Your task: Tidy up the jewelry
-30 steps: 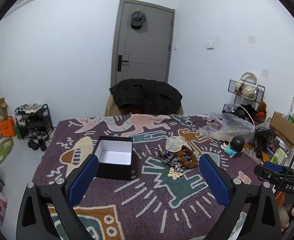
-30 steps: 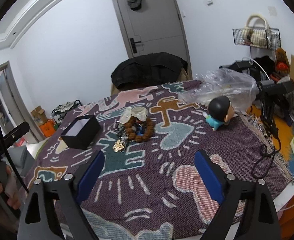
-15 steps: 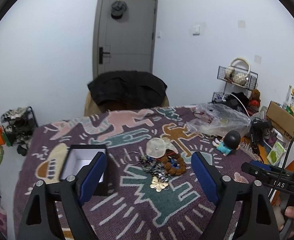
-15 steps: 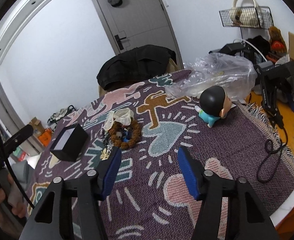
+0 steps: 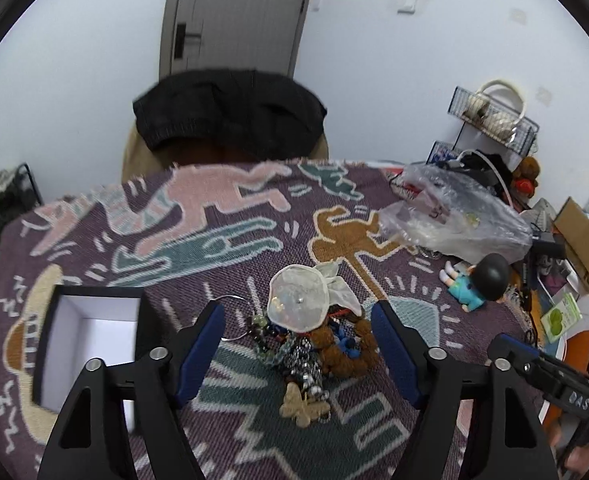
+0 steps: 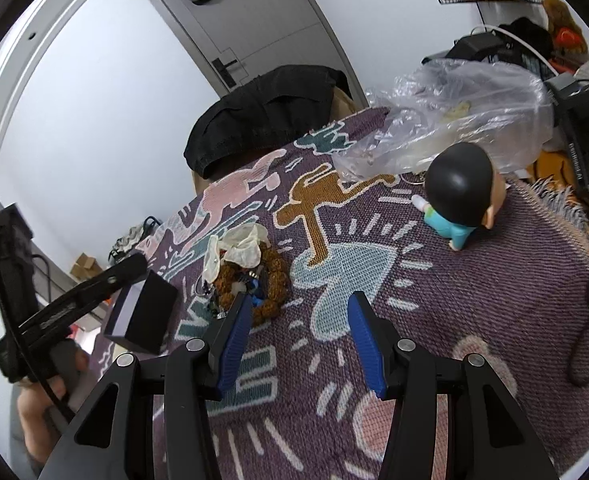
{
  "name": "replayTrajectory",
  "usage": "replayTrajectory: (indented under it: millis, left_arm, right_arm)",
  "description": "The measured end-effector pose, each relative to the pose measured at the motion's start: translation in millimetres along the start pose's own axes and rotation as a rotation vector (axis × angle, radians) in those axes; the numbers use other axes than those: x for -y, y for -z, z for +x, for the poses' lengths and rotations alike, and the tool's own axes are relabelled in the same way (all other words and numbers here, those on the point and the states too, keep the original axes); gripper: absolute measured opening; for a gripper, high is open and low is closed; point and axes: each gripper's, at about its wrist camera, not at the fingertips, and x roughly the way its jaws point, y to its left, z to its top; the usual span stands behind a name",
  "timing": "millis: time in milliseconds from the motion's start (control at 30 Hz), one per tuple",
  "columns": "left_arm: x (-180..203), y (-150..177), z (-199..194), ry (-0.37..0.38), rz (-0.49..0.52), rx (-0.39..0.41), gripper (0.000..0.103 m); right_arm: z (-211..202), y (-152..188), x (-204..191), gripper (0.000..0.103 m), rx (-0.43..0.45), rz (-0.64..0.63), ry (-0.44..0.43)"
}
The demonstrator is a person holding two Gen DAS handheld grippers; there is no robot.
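A jewelry pile lies mid-blanket: a brown bead bracelet, a gold butterfly piece, dark beads, and a white gauze pouch on top. My left gripper hovers over the pile, its jaws closing, with the pile framed between the blue pads but untouched. An open black box with a white inside sits left of it. My right gripper is also closing, over bare blanket just right of the bracelet. The box shows further left.
A patterned purple blanket covers the table. A black-haired doll and a clear plastic bag lie at the right. A chair with a black jacket stands behind. The table's fringed edge is at the right.
Both grippers have come closer to the jewelry pile and tilted down. The jaws of both have narrowed, the right ones more. Nothing has been picked up.
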Motion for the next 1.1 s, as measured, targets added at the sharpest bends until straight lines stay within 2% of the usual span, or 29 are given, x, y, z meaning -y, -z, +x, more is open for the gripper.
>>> replayTrajectory:
  millis: [233,433,533,567,600,667,1100]
  left_arm:
    - [6.9,-12.4,50.0,0.007,0.008,-0.091,0.069]
    - [12.1,-15.7,78.6,-0.001,0.015,-0.150,0.052]
    - [10.6,-14.9,90.2,-0.012,0.019,-0.177,0.025]
    - [10.0,-14.8,90.6,-0.016,0.024,-0.172,0.010]
    - [8.9,-15.1,89.7,-0.009,0.026,-0.164,0.002]
    - [6.8,-16.4,85.6,0.016,0.018,-0.151,0.000]
    - [4.1,-35.3,8.0,0.005,0.055,0.016,0.000]
  right_arm:
    - [28.2,-7.1,13.1,0.047,-0.041,0.049,0.005]
    - [43.9,-8.0,23.7,0.046,-0.071,0.094,-0.006]
    - [50.9,-10.3,22.7,0.046,-0.083,0.094,-0.010]
    - [53.3,-11.2,21.4,0.046,-0.087,0.092,-0.012]
    - [54.6,-11.6,19.9,0.046,-0.090,0.088,-0.014]
    - [60.2,-12.5,14.3,0.046,-0.106,0.068,-0.014]
    - [102.1,-13.0,-21.9,0.047,-0.195,-0.067,0.058]
